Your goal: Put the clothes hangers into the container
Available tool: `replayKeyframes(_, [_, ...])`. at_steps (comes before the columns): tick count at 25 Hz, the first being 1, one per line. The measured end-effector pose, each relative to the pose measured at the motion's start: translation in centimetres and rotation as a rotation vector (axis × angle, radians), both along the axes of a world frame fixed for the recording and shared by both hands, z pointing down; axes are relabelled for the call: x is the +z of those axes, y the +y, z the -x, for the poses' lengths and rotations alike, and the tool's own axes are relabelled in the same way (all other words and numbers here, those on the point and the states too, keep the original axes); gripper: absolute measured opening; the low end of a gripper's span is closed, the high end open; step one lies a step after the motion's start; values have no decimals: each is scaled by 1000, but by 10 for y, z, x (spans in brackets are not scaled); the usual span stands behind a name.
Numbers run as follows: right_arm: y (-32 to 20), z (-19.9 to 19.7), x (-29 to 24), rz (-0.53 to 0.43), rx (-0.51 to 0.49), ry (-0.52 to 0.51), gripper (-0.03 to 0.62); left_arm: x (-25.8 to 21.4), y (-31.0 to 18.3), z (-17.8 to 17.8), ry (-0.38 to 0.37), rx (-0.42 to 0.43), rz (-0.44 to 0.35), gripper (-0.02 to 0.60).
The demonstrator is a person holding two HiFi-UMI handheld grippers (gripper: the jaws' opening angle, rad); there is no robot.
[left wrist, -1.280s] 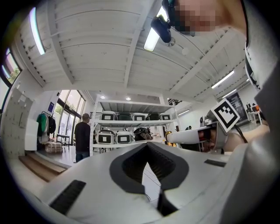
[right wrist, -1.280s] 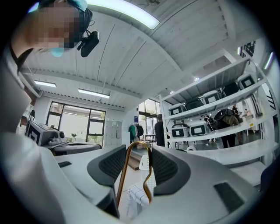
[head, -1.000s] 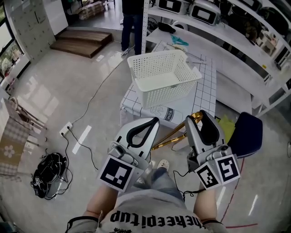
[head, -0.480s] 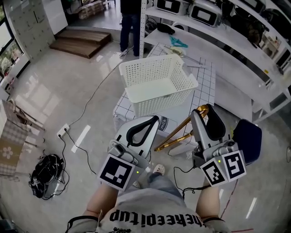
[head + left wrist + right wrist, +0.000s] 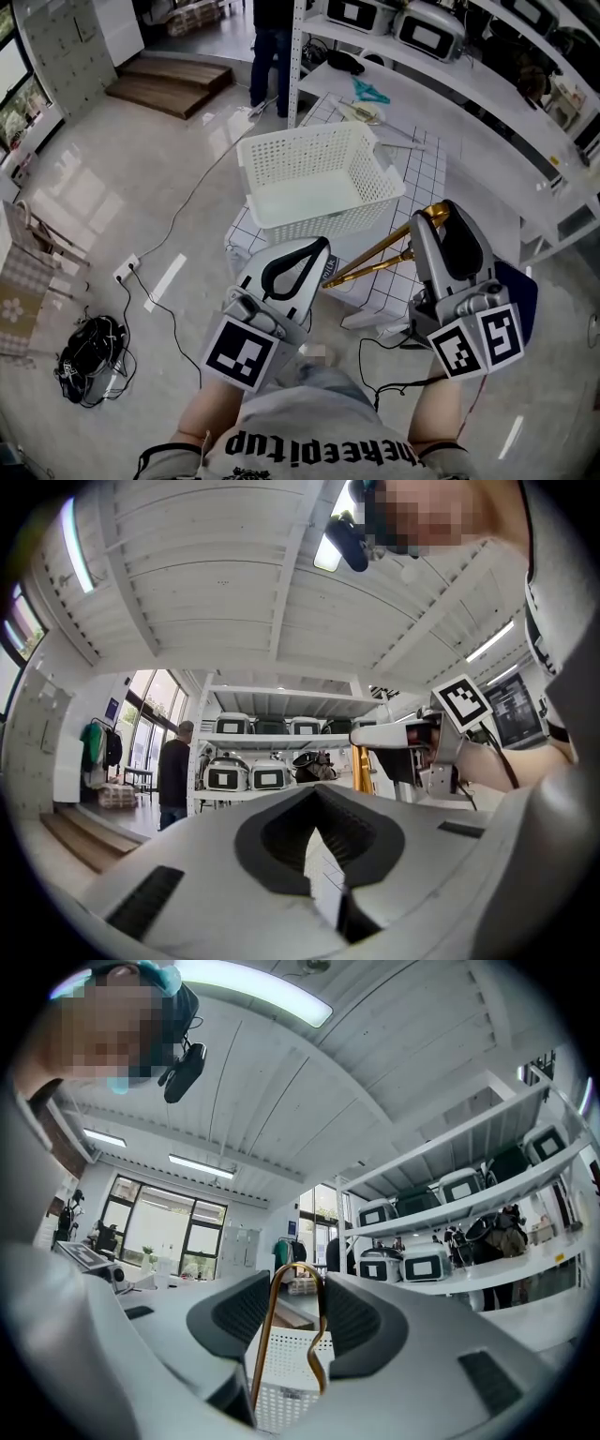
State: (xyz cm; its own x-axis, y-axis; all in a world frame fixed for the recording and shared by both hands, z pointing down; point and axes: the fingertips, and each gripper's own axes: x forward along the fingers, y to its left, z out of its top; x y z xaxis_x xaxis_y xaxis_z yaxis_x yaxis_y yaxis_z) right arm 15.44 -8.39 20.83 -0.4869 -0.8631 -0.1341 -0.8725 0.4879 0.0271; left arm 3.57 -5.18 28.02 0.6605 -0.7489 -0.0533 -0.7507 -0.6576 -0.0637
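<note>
Change since earlier frames: both claws have closed in on the basket; the right claw has come up with its hanger, which now lies over the table's front edge.
Claw count: two, left claw (image 5: 321,247) and right claw (image 5: 442,215).
Left claw state: pads pressed together at the tips, nothing pinched.
Right claw state: pinching the gold hanger (image 5: 375,255) at its hook, which loops up between the two pads.
Hanger count: one in the right claw; one teal hanger (image 5: 370,91) and a few pale ones beside it lie far beyond both claws; the pale ones cannot be counted.
Container count: one white basket (image 5: 319,223).
Container contents: only its bare pale floor shows.
Container place: just ahead of the left claw's tips, ahead and left of the right claw, on the grid-patterned table (image 5: 424,169).
Hanger look: shiny gold metal, thin bars, curved hook.
Hanger place: runs from the right claw's tips leftward to just beside the left claw's tips, in front of the basket's near wall, outside it.
</note>
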Motion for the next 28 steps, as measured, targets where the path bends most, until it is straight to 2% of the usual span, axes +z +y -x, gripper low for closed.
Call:
replayKeyframes(7, [-18,1,-27,-36,-48,-3,196,-5,-15,-1,1,-34,-5,20])
replayKeyframes(13, [-30,14,-46,-57,-132,-41,196,-5,-26,20,-8,-119,-7,20])
replayKeyframes(28, [-36,115,-81,-86,-393,-113,196,-11,-9,107,-21,-329,-14,20])
